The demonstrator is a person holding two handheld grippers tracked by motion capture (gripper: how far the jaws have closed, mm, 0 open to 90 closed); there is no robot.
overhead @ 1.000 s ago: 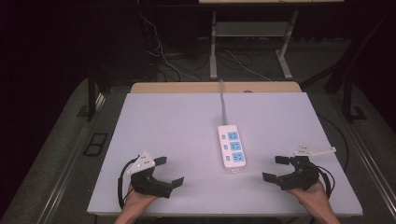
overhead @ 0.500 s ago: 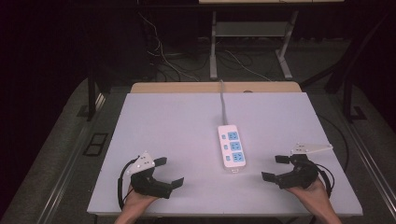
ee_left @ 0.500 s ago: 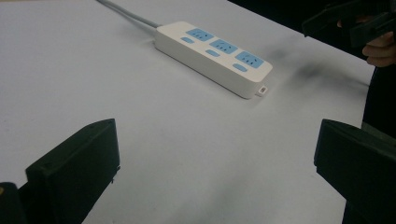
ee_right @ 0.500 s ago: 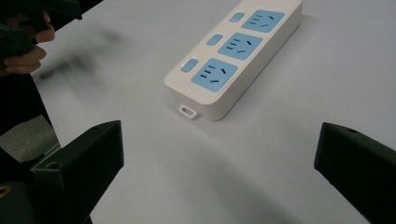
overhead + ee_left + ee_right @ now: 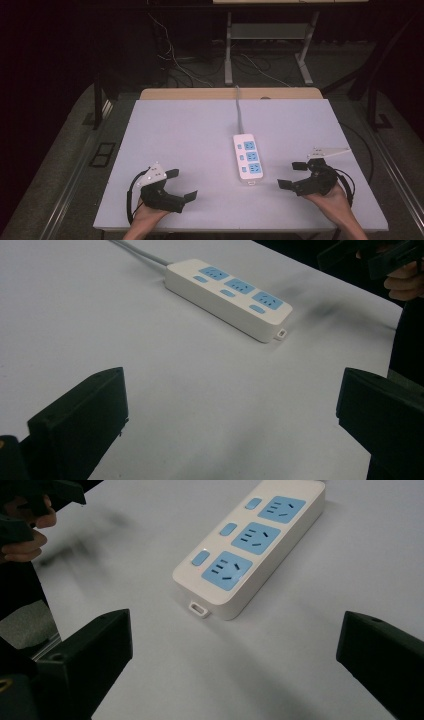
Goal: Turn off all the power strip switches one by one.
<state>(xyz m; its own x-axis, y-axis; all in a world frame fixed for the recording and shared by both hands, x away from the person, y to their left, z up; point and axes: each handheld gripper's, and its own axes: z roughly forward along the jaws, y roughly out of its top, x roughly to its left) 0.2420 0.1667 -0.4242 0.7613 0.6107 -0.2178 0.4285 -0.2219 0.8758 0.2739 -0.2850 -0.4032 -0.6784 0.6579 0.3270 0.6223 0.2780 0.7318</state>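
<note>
White table (image 5: 190,150) is seen bare apart from one item. White three-socket power strip (image 5: 248,159) is laid flat right of centre, toward the near edge; its long axis runs near-to-far, grey cord (image 5: 239,112) leaving the far end, small hanging tab at the near end, blue sockets facing up. Left gripper (image 5: 183,187) is rested near the front-left edge, jaws spread wide, nothing held. Right gripper (image 5: 293,175) is just beside the strip's near end, jaws spread wide, empty. Likely step: approach. Strip is best taken across its narrow width, jaws squared to the long sides, tab and switches avoided.
</note>
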